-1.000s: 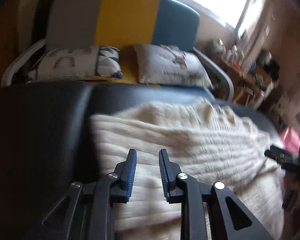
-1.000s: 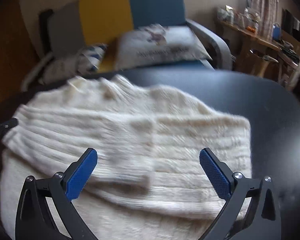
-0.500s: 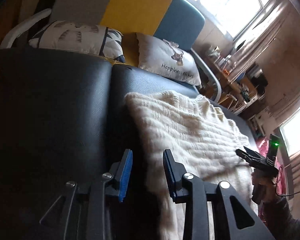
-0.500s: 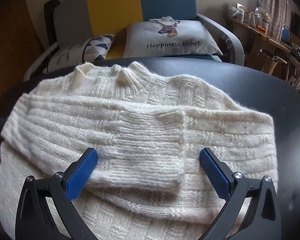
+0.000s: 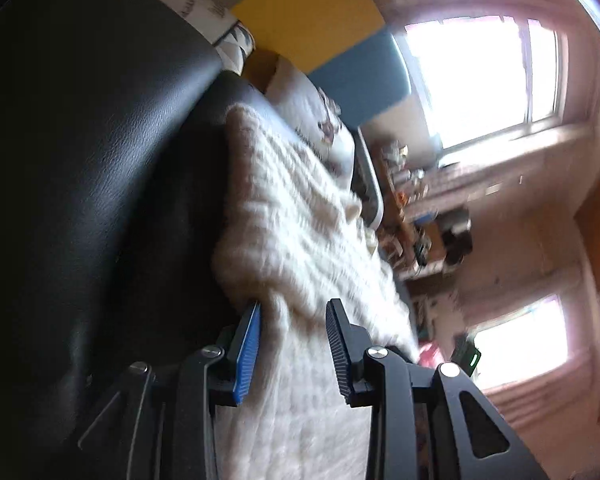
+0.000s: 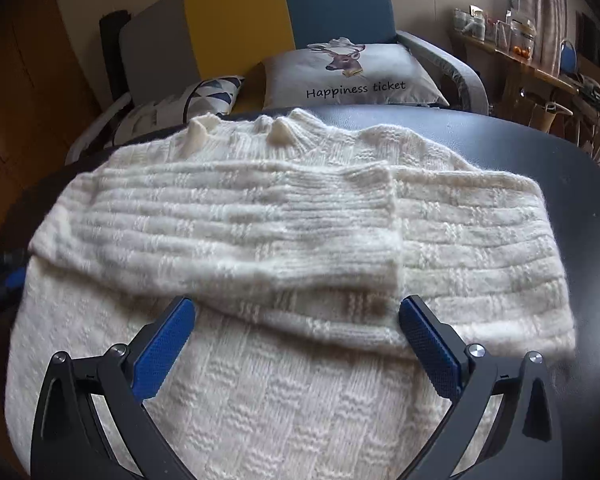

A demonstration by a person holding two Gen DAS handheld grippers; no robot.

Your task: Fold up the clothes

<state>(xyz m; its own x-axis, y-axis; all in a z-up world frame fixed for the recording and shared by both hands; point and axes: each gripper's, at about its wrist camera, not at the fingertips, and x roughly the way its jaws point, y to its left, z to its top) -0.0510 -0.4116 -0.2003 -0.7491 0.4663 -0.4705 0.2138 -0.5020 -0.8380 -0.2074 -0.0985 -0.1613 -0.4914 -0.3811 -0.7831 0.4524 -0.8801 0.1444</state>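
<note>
Lying flat, cream ribbed-knit sweater (image 6: 284, 240), black leather surface (image 6: 540, 152)

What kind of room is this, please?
Probably a living room at home: a sofa with cushions stands behind the black table, a cluttered shelf runs under a window, and a sweater lies ready for folding.
</note>
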